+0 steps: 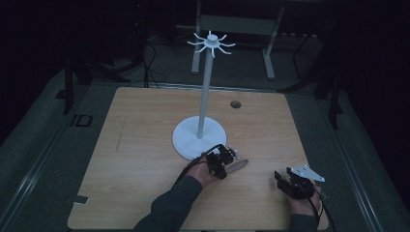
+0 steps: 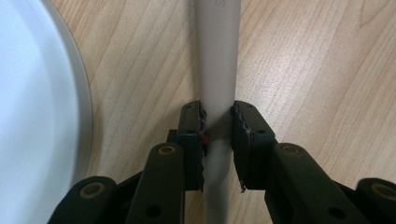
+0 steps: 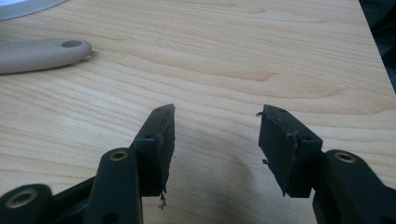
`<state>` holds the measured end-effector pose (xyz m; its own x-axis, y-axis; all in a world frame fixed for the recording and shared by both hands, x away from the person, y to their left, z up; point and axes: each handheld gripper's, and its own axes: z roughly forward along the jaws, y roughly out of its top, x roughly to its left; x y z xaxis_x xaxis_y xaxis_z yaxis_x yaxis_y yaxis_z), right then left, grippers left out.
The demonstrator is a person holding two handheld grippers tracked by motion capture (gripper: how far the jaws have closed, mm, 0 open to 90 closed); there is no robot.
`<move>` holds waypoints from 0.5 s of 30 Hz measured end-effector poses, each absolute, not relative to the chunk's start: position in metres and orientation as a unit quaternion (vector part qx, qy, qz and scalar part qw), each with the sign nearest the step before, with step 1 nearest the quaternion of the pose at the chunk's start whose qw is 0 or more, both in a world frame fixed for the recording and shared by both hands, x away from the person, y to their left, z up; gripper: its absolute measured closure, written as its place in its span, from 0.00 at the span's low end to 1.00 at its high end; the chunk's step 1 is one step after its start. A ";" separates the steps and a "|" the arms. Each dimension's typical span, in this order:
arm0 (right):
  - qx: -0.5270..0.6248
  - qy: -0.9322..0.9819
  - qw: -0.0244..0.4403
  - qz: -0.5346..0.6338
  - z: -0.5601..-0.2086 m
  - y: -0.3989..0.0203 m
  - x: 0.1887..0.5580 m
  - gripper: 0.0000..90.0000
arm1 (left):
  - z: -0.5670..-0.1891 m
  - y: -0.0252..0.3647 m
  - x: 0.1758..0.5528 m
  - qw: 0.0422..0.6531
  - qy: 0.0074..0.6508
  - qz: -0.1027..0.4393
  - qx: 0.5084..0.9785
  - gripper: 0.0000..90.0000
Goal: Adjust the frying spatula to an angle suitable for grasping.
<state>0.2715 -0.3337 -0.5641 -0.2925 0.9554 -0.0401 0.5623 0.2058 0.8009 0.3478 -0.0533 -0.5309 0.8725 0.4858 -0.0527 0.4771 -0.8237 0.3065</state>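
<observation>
Your left tool (image 2: 218,140) has its ridged black pads clamped on a smooth, matte beige handle (image 2: 215,70) that lies flat on the pale wood-grain counter (image 1: 145,159), just beside the glossy white round base of the stand (image 1: 186,140). Your right tool (image 3: 215,144) rests low near the counter's front right, jaws wide apart with nothing between them.

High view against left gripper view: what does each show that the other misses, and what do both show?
High view alone: the stand's tall pole with hooks on top, and the right hand-held gripper open over the table. Left gripper view alone: the pads pressed on the beige handle. Both: the left hand-held gripper, the handle, the stand's white base, the table.
</observation>
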 end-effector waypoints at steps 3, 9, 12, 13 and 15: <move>0.523 0.724 0.280 0.351 -0.564 -0.334 0.271 0.51 | -0.529 -0.050 0.345 0.170 0.256 0.020 0.952 0.83; 0.520 0.727 0.279 0.351 -0.564 -0.331 0.272 0.50 | -0.512 -0.035 0.336 0.219 0.261 0.044 0.939 0.83; 0.516 0.728 0.277 0.356 -0.562 -0.327 0.271 0.50 | -0.504 -0.026 0.332 0.246 0.267 0.059 0.930 0.83; 0.514 0.730 0.276 0.357 -0.562 -0.325 0.271 0.50 | -0.503 -0.023 0.331 0.258 0.269 0.062 0.926 0.83; 0.508 0.731 0.272 0.364 -0.560 -0.320 0.270 0.50 | -0.501 -0.018 0.329 0.273 0.273 0.070 0.920 0.83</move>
